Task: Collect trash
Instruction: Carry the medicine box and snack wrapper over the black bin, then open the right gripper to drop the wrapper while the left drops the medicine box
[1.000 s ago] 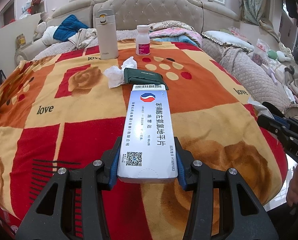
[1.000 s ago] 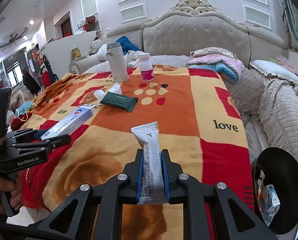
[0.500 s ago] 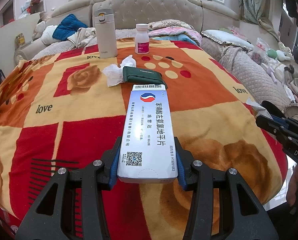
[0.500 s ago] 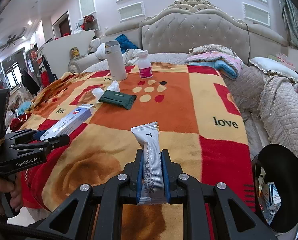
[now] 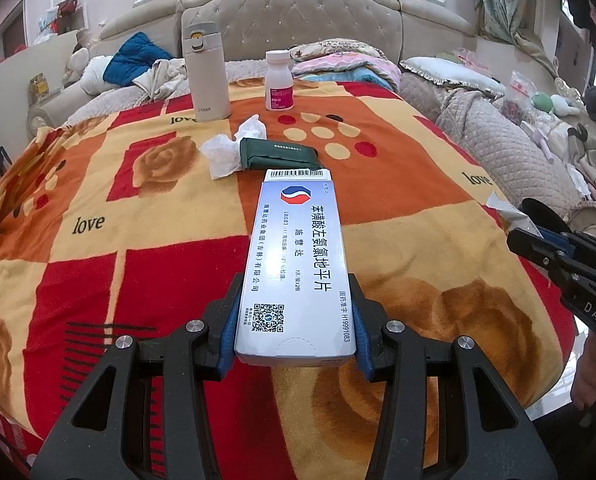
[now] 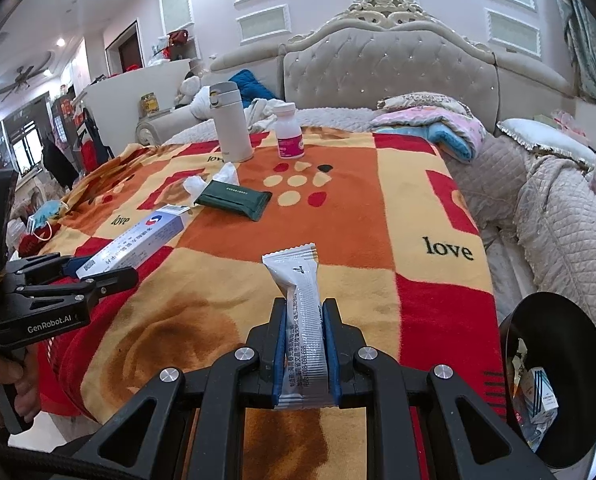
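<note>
My left gripper (image 5: 296, 320) is shut on a white and blue medicine box (image 5: 298, 256) and holds it above the red and orange blanket (image 5: 138, 216). The box also shows in the right wrist view (image 6: 138, 240). My right gripper (image 6: 305, 344) is shut on a silver snack wrapper (image 6: 303, 320) above the blanket's near edge. A black trash bin (image 6: 553, 384) with trash inside stands at the lower right, beside the bed. A crumpled white tissue (image 5: 234, 148) lies next to a dark green tissue pack (image 5: 278, 154) further back.
A beige thermos (image 5: 206, 68) and a white pill bottle with a pink label (image 5: 278, 80) stand at the blanket's far end. Pillows and folded bedding (image 6: 429, 124) lie before the headboard. A grey quilted sofa (image 6: 557, 208) is on the right.
Both grippers keep their hold. The views have shifted slightly closer over the blanket; the bin shows a little more in the right wrist view.
</note>
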